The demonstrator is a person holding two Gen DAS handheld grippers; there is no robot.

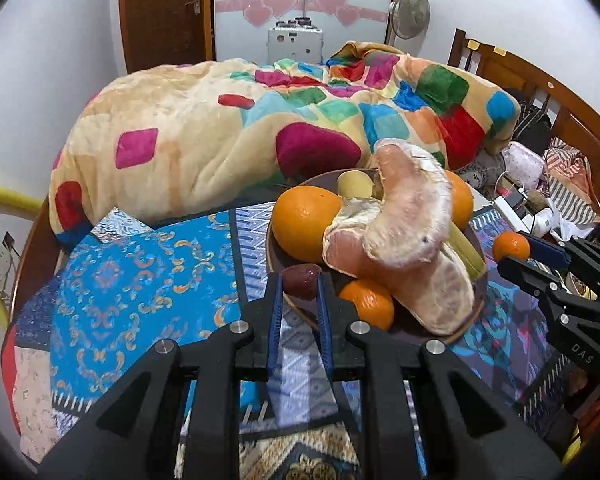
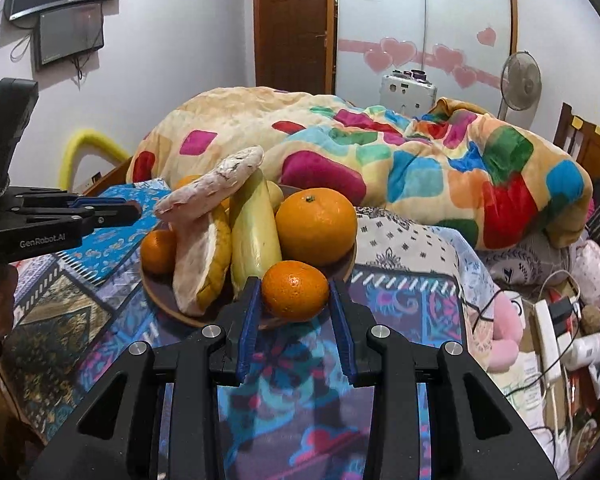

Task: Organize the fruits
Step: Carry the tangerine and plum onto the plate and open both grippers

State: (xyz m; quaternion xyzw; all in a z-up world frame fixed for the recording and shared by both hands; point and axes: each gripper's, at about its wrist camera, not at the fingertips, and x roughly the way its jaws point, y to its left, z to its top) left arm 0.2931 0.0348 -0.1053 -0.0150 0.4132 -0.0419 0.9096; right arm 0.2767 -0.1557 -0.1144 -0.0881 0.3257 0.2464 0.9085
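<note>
A brown plate (image 2: 342, 270) is seen on a patterned bedspread (image 1: 148, 264) on a bed, heaped with fruit: a large orange (image 2: 315, 226), peeled pomelo pieces (image 1: 412, 224), a pale yellow-green long fruit (image 2: 254, 236) and smaller oranges. The left gripper (image 1: 299, 282) is pinched on a small dark red fruit (image 1: 300, 280), held between the blue pads (image 1: 275, 312) at the near left rim of the plate; whether the fruit is already touching the rim cannot be told. The right gripper (image 2: 295, 292) is closed on a small orange (image 2: 295, 290), gripped at its sides and held at the near right rim of the plate, over the bedspread's edge of the dish. Both fruits are held by their widest part, which is judged to keep round items from rolling out of the pads. The plate is already crowded, and the pomelo pieces are leaned against one another and against the long fruit, so the pile is judged unstable. The two held fruits are judged to be on their way onto the plate, the task being close to completion. A free low spot near the front rim is judged the safest place for each, since anything set higher could dislodge the stack. A folded multicoloured blanket (image 2: 420, 160) lies behind the plate, apart from it. Cables and a power strip (image 2: 548, 336) are noted at the right edge of the bed, clear of the work.
</note>
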